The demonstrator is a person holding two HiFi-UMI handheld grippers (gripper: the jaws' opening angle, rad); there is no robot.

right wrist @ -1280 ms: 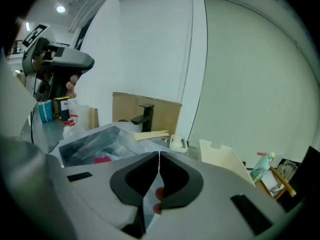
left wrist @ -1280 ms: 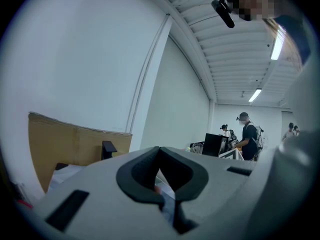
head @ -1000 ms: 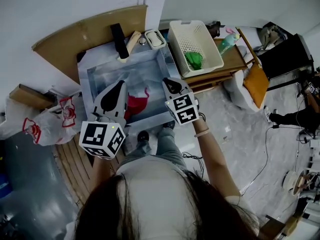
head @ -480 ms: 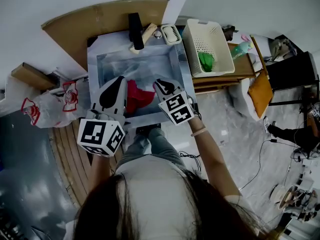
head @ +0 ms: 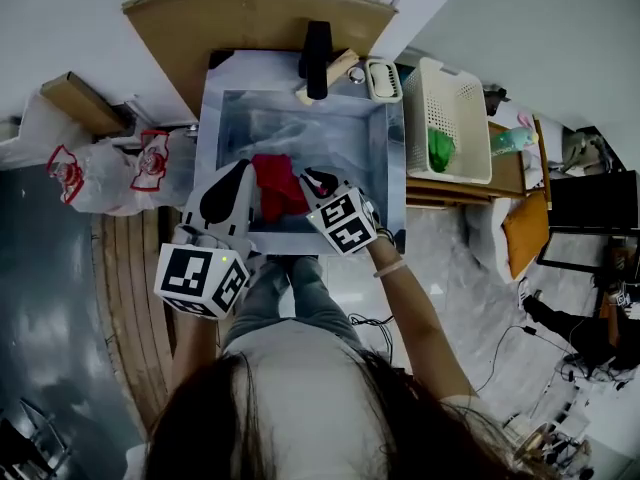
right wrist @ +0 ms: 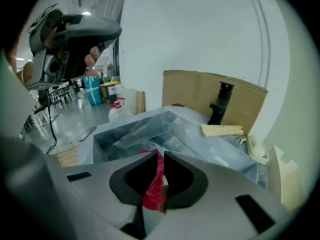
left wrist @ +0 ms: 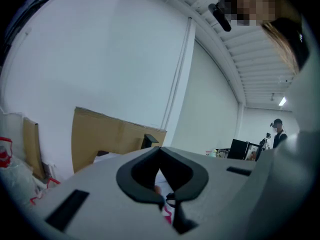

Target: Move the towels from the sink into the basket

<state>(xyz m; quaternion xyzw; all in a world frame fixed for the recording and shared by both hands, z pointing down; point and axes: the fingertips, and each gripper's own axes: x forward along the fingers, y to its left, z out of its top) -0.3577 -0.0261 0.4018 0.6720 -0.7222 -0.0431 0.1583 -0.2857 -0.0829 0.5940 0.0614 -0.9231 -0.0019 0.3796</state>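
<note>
A red towel (head: pixel 277 184) lies crumpled in the steel sink (head: pixel 372 158), near its front wall. My left gripper (head: pixel 243 165) hangs over the sink's front left, its tip just left of the towel, jaws together and empty. My right gripper (head: pixel 309 176) points down at the towel's right edge, also shut with nothing in it. In the right gripper view the red towel (right wrist: pixel 154 185) shows through the thin slit between the jaws of the right gripper (right wrist: pixel 161 154). The left gripper (left wrist: pixel 160 151) points nearly level at the wall. A green towel (head: pixel 440 149) lies in the white basket (head: pixel 462 78) right of the sink.
A black tap (head: pixel 318 46) and a soap dish (head: pixel 384 78) stand at the sink's back edge, with cardboard (head: pixel 250 23) behind. Plastic bags (head: pixel 110 173) sit left of the sink. The basket rests on a wooden stand (head: pixel 450 190). A bottle (head: pixel 515 138) lies beside it.
Both grippers have moved forward and down over the sink. The right one has tipped downward and come up against the red towel's right side; the left now flanks its left side.
</note>
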